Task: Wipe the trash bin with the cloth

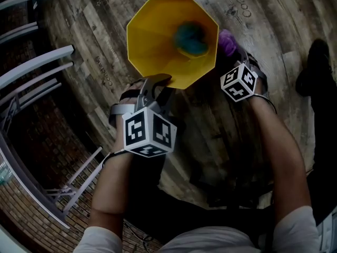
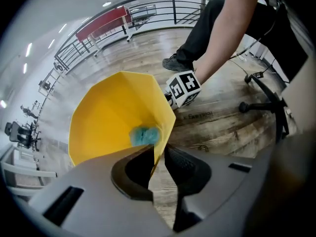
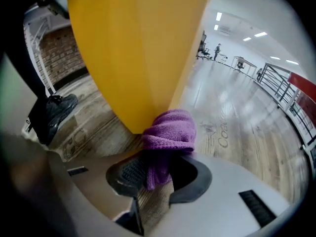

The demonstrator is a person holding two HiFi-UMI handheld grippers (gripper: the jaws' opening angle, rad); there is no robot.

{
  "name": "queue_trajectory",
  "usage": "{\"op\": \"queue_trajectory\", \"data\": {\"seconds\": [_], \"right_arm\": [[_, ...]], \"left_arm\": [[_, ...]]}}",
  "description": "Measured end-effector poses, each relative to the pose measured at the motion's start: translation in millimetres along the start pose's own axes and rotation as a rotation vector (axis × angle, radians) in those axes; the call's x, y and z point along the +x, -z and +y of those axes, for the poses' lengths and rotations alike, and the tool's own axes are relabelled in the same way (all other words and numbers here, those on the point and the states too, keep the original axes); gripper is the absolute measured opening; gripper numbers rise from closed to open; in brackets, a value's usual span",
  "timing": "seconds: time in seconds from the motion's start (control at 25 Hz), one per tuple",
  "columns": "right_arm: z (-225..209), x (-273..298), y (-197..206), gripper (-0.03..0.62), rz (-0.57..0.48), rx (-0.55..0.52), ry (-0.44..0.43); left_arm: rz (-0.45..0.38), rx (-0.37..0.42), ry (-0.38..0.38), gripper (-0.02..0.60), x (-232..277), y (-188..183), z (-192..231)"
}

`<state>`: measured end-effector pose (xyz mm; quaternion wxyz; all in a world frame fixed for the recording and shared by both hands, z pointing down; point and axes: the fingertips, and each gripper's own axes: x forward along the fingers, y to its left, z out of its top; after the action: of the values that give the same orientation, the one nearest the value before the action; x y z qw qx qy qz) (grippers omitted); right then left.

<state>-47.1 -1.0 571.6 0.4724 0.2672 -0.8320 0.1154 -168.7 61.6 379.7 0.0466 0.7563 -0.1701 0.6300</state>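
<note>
a: where's the bin?
b: yellow trash bin (image 1: 150, 41), upper centre of head view, on the wood floor (image 1: 100, 20). blue wad (image 1: 190, 38) inside.
a: left gripper?
b: left gripper (image 2: 158, 154) jaws narrow, straddling the bin's near rim, small gap showing.
a: right?
b: right gripper (image 3: 155, 169) jaws clamped on the purple cloth (image 3: 170, 132), which is up against the bin's outer wall.

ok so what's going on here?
A person is working on a yellow trash bin with a gripper in each hand. The right gripper is clamped on a bunched purple cloth, which sits up against the bin's outer wall. The left gripper straddles the bin's near rim, one jaw inside and one outside, with a gap showing, so it isn't gripping. Something blue-green lies inside the bin, too blurred to identify.
</note>
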Motion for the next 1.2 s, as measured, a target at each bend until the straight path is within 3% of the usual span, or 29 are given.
{"op": "queue_trajectory", "data": {"seconds": [0.2,0.36,0.52,0.72,1.2], "right_arm": [[-16.7,-44.1,-11.0,0.112,-0.116,0.14,0.067],[-23.0,-79.1,-31.8,0.112,-0.218,0.183,0.124],[-29.7,-121.0,-68.1,0.112,-0.35,0.144,0.198],[-25.3,-162.5,-117.3,0.112,-0.516,-0.011,0.266],[3.0,-113.2,-110.4,0.112,-0.436,-0.2,0.17]], "left_arm": [[-0.003,-0.101,0.019,0.052,4.1,-18.6,2.8],[0.001,-0.166,0.012,0.043,7.7,-28.5,7.9],[-0.001,-0.183,0.007,0.035,9.1,-33.9,11.2],[-0.008,-0.205,0.023,0.032,10.5,-36.1,11.8],[-0.047,-0.102,0.061,0.009,8.9,-43.8,5.0]]}}
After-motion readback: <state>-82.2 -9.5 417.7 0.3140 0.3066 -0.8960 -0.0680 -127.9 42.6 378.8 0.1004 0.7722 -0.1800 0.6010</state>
